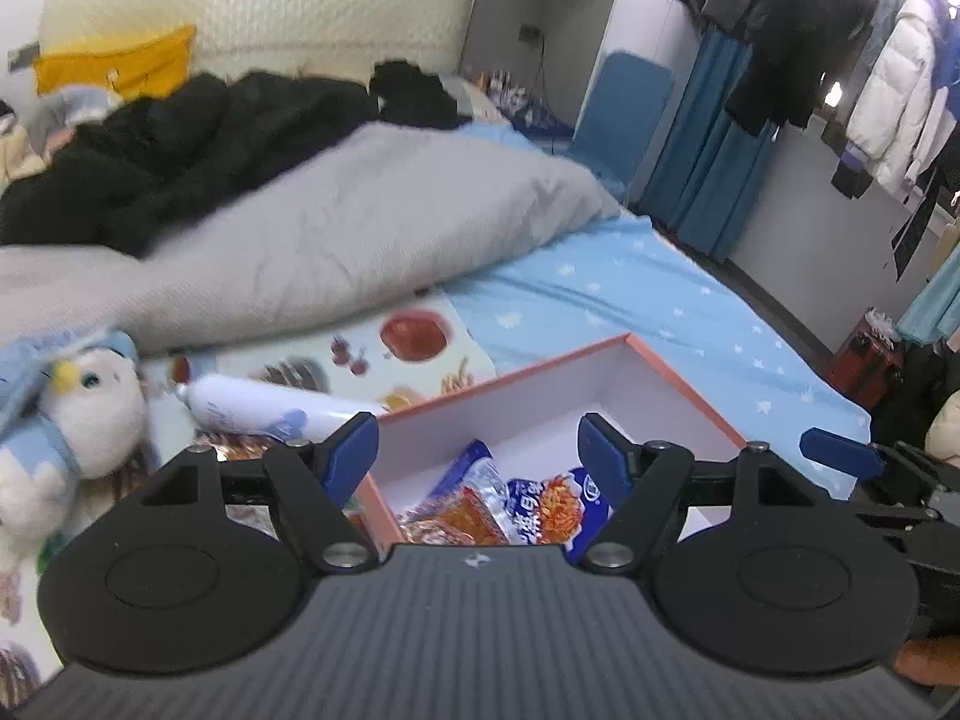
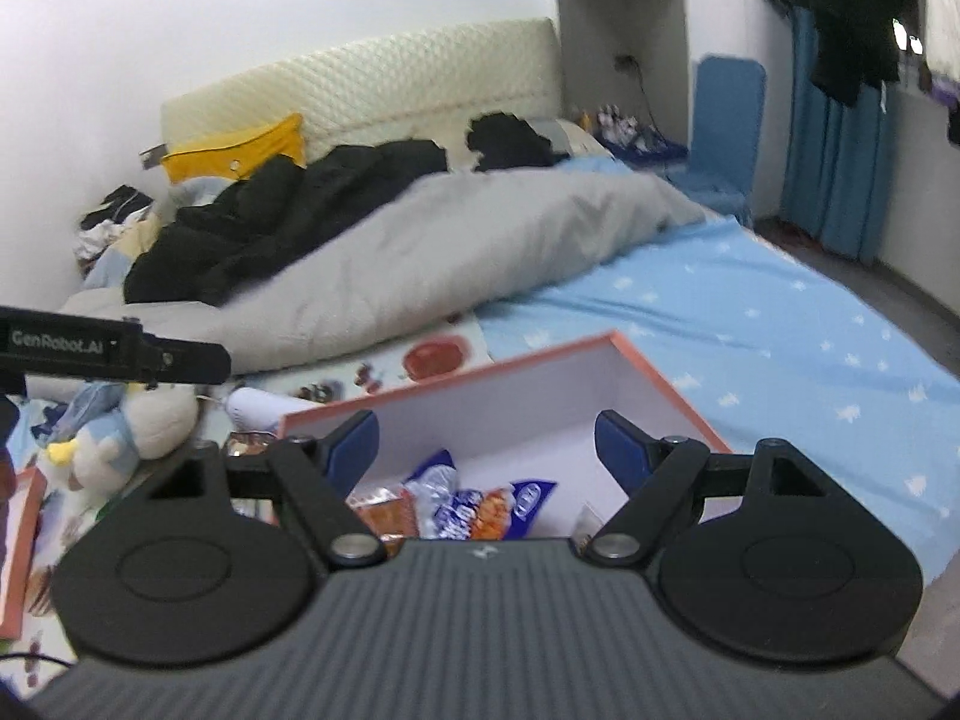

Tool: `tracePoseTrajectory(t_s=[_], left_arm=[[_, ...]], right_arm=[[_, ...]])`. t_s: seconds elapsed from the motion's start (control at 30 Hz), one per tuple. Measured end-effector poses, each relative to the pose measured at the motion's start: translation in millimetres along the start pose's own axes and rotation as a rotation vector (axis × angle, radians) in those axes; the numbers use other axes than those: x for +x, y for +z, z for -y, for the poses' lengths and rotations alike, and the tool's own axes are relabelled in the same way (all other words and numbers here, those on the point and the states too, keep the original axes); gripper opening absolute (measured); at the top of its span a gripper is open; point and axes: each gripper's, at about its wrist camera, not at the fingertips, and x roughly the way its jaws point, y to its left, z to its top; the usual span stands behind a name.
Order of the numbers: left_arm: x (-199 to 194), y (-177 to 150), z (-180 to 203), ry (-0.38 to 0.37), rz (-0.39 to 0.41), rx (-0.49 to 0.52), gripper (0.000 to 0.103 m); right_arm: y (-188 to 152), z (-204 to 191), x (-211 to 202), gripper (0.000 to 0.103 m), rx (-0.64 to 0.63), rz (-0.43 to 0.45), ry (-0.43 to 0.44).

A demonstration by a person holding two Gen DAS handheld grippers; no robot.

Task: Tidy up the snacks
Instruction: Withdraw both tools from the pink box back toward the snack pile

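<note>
A white box with a pink rim (image 1: 678, 387) lies on the bed, seen too in the right wrist view (image 2: 660, 381). Several blue and orange snack packets (image 1: 516, 504) lie inside it, also in the right wrist view (image 2: 474, 510). A white sausage-shaped snack (image 1: 264, 408) lies on the printed mat left of the box, partly hidden in the right wrist view (image 2: 258, 405). My left gripper (image 1: 477, 450) is open and empty above the box. My right gripper (image 2: 486, 450) is open and empty above the box too; one of its blue fingertips (image 1: 840, 447) shows at the right of the left wrist view.
A plush penguin (image 1: 72, 414) sits left of the box, also in the right wrist view (image 2: 120, 432). A grey duvet (image 1: 336, 228) and black clothes (image 1: 180, 144) lie behind. A box lid (image 2: 21, 540) lies at the far left. The bed edge (image 2: 936, 540) is right.
</note>
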Motion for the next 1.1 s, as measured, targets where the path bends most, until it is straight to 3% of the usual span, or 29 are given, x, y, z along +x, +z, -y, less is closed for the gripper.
tracePoseTrajectory(t_s=[0.3,0.57,0.9,1.1], left_arm=[[-64.7,-34.0,-14.9,0.047,0.098,0.042,0.078],[-105.0,-72.9,-48.5,0.124,0.157,0.016,0.08],[-139.0,-111.1,-86.3,0.175,0.173,-0.03,0.084],[-157.4,-127.4,-90.3,0.185,0.17,-0.033,0.084]], right_arm=[[-6.2,-37.0,-20.9,0.081,0.009,0.082,0.089],[-31.4,-64.9,-21.6,0.081,-0.02,0.071,0.129],[-54.1,-82.2,-41.8,0.081,-0.037,0.082,0.153],[-77.2,-96.8,-55.4,0.081,-0.046,0.069,0.185]])
